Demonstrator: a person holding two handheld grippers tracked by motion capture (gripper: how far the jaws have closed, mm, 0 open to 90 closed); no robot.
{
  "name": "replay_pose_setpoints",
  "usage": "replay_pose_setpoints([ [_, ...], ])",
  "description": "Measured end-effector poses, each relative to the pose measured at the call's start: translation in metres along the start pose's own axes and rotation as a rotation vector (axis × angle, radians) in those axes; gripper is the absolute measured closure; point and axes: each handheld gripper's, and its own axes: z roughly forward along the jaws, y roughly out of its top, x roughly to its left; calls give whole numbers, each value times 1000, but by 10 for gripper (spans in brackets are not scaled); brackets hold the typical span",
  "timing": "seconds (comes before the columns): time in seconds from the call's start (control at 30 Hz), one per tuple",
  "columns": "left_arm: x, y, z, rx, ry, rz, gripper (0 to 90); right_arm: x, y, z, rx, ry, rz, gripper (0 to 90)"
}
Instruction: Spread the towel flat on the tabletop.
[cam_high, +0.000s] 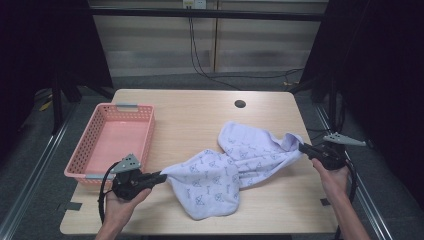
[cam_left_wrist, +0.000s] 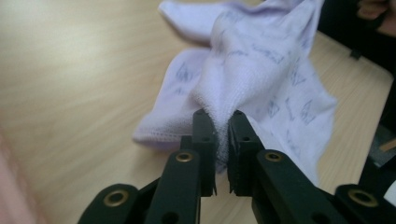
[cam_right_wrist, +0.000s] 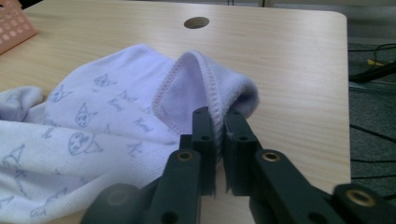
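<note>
One pale purple towel (cam_high: 235, 165) is lying stretched across the middle of the wooden table (cam_high: 195, 120), and we are pinching its two ends: our left gripper (cam_high: 161, 176) is clamping one edge, our right gripper (cam_high: 303, 147) the hemmed corner. Beside the left one, a pink basket (cam_high: 95, 150) is sitting.

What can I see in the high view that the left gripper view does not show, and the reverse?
High view: the pink plastic basket at the table's left and the round hole in the light wooden table. Left gripper view: the left tool pinching a bunched edge, seen close. Both: the lilac printed towel stretched between the tools.
</note>
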Motion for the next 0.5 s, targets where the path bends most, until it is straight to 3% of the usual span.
replay_pose_setpoints([
  [0.07,-1,-1,4,10,-10,11,657,4,-3,0,16,17,-23,665],
  [0.13,-3,4,7,-9,-8,16,564,5,-3,0,10,16,-28,631],
  [0.33,-13,36,26,-42,-64,56,512,16,3,0,-4,67,-35,574],
  [0.5,-14,46,68,2,-108,71,514,27,-1,7,24,94,-69,605],
])
